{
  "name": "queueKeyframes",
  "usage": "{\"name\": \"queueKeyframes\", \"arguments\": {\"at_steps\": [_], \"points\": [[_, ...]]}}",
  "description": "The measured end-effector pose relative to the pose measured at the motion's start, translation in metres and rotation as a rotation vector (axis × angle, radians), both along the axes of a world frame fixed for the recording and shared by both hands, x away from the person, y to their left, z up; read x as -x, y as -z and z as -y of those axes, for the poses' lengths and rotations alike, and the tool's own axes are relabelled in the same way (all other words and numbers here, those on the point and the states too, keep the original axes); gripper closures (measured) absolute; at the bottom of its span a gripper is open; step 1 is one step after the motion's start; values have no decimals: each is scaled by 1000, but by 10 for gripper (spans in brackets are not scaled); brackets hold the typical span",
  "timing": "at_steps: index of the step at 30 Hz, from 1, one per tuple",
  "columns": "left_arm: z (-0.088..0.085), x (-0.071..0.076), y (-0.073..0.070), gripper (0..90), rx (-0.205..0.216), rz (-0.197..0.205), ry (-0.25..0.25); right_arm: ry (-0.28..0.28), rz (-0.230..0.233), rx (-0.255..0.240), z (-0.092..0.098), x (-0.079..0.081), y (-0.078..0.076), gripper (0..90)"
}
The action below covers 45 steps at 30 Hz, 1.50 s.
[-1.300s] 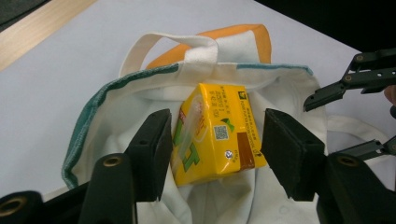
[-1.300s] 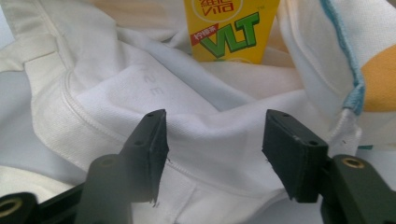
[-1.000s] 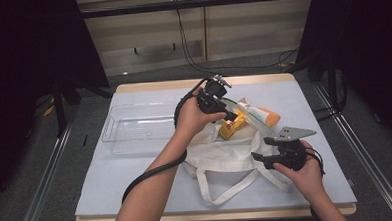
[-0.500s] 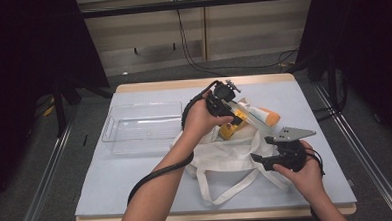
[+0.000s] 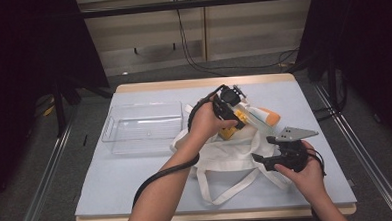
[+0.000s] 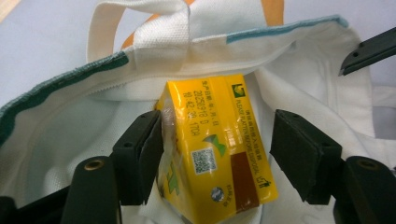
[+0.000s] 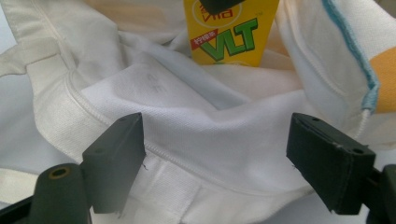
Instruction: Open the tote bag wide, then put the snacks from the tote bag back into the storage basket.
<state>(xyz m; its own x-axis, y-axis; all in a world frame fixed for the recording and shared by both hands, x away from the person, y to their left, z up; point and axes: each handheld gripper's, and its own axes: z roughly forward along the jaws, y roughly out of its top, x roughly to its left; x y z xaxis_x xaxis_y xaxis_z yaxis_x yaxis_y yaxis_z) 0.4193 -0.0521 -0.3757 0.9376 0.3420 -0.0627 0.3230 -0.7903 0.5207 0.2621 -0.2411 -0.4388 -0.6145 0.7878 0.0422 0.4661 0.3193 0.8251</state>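
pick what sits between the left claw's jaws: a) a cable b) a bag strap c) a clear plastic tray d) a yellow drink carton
d, the left claw has a yellow drink carton between its jaws, at the mouth of the white cloth bag.

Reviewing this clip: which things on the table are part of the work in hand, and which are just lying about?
In use:
- yellow drink carton, between the left gripper jaws at the bag's mouth
- white tote bag, with the right gripper open over its edge

Lying about:
- clear plastic tray
- orange-and-white pack behind the bag
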Motion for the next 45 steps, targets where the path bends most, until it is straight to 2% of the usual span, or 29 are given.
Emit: {"name": "queueKeyframes", "arguments": {"at_steps": [4,5,14,17,19,21,24,25,28,36,37,38,39,41,45], "points": [[-1,-3,2,373,-8,3,7,1,-1,-2,0,1,-1,184],[-2,-2,2,376,-1,-4,-8,0,-2,-4,0,1,-1,184],[-5,-4,2,405,-23,4,-12,0,0,-6,1,1,-2,178],[-6,-4,5,400,-19,-17,-28,-1,-2,-8,1,1,-2,177],[-6,-4,7,398,-50,-10,-21,0,-4,-10,1,1,-1,177],[-7,-5,9,405,-62,-8,-26,2,-3,-7,1,1,-1,177],[-11,-7,7,462,-70,-10,-44,2,-3,-11,2,1,-1,177],[-13,-8,6,491,-66,-8,-32,1,-2,-9,2,0,0,177],[-14,-6,6,494,-68,-10,-38,3,-5,-12,2,0,0,177],[-16,-5,-6,500,-77,-13,-24,5,-5,-21,3,1,-1,172],[-17,-4,-9,500,-75,-27,-34,5,-8,-22,3,1,-1,171],[-19,-5,-11,500,-75,-16,-16,5,-5,-22,3,1,-1,169],[-20,-4,-14,501,-67,-25,-30,2,-5,-25,3,1,-1,167],[-24,-5,-20,501,-60,-23,-22,2,-8,-27,3,1,-1,166],[-31,-3,-31,501,-13,-45,-22,0,-8,-28,2,1,-1,157]]}}
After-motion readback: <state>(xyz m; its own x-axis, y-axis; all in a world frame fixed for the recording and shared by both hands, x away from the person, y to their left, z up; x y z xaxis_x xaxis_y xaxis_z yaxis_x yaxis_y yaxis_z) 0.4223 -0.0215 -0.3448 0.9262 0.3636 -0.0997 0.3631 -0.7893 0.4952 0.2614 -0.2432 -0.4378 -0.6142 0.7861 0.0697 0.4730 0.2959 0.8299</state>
